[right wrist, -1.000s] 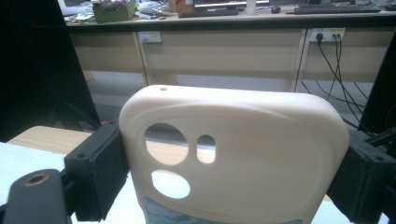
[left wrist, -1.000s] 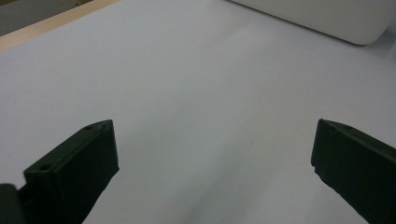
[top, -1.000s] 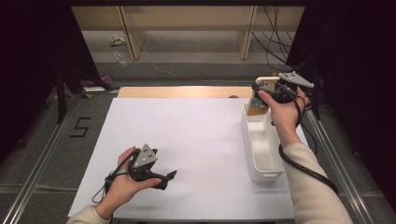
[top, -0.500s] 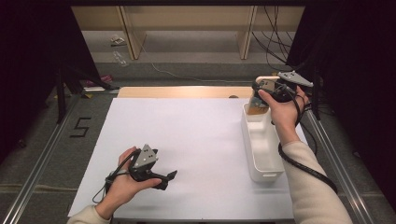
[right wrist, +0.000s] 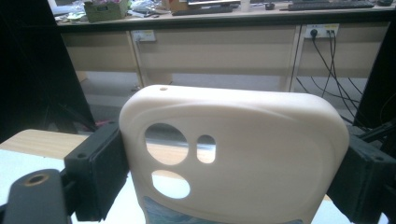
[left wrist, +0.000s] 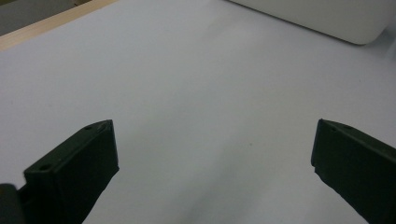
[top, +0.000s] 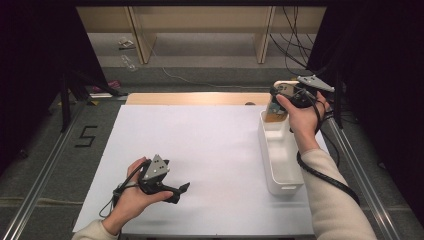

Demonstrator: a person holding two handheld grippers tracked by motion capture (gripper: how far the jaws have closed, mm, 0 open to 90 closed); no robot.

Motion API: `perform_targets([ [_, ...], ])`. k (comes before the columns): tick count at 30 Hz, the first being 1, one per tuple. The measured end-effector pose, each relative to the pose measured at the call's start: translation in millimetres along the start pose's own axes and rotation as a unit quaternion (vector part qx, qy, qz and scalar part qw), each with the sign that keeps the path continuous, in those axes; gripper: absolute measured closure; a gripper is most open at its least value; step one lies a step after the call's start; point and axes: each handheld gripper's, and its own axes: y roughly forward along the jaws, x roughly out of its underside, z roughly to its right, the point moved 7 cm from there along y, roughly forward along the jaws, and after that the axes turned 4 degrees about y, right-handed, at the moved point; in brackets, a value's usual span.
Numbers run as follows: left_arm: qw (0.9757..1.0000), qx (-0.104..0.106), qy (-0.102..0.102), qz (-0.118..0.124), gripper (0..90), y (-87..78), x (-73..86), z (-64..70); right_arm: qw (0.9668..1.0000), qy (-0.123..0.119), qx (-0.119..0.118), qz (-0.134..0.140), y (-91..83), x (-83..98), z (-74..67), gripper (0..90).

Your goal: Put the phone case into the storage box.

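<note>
Phone case (right wrist: 233,154), cream-coloured with camera cut-outs, sits clamped across its width between the jaws of the right claw (top: 281,98), held upright in the air above the far end of the white bin (top: 280,155) near the worktop's (top: 200,145) far right corner. If the case is meant for the bin, the step will likely go best by lowering it straight down until its bottom edge is inside the walls, then letting go; releasing it from this height risks a bounce over the rim. The right hand (top: 300,117) is raised, forearm reaching up along the worktop's right edge. The left claw (top: 181,191) rests low near the front edge, jaws spread wide with nothing between them, pointing across the bare white surface toward the bin.
</note>
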Motion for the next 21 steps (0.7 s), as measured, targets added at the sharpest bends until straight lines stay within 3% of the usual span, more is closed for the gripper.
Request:
perform_targets([
  [21, 1.0, 0.0, -0.001, 0.001, 0.2, -0.3, -0.4, -0.1, 0.9999, 0.0, 0.012, -0.003, 9.9, 2.9, 1.9, 12.9],
])
